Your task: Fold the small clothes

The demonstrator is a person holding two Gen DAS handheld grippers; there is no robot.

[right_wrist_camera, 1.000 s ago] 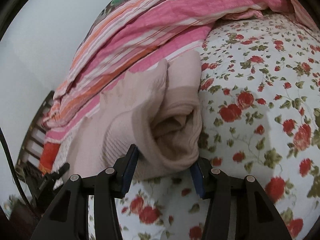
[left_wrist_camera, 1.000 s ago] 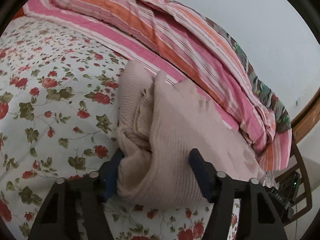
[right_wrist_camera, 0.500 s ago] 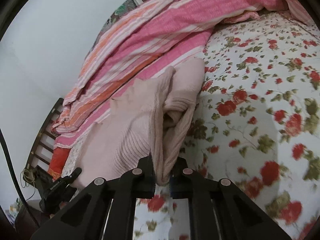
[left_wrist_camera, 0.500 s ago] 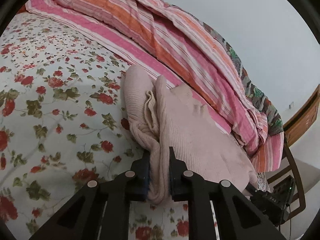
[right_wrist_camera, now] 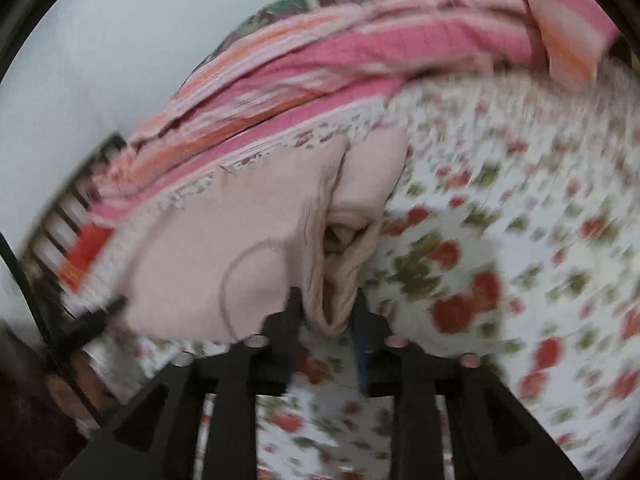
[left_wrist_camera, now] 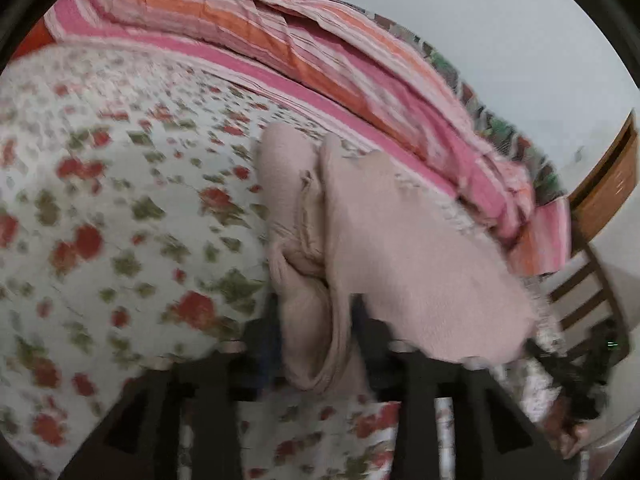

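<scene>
A pale pink knitted garment (left_wrist_camera: 400, 248) lies folded on the bed, on a white sheet (left_wrist_camera: 120, 208) printed with red roses and green leaves. The knit looks soft and finely ribbed, and its layers bunch into thick rolled folds at both ends. Behind it lies a crumpled quilt (left_wrist_camera: 328, 60) with pink, orange and white stripes, against a plain pale wall. A wooden chair (left_wrist_camera: 588, 280) with slats stands at the bed's edge.

The left claw (left_wrist_camera: 320, 344) has one bunched end of the garment between its two dark fingers; its jaws are opening, and a gap shows between fabric and pads. The right claw (right_wrist_camera: 326, 312) stands at the other end, its jaws opening too, with a hanging fold of knit between the fingers. Both views are blurred, so I cannot tell if the fabric touches the right pads.
</scene>
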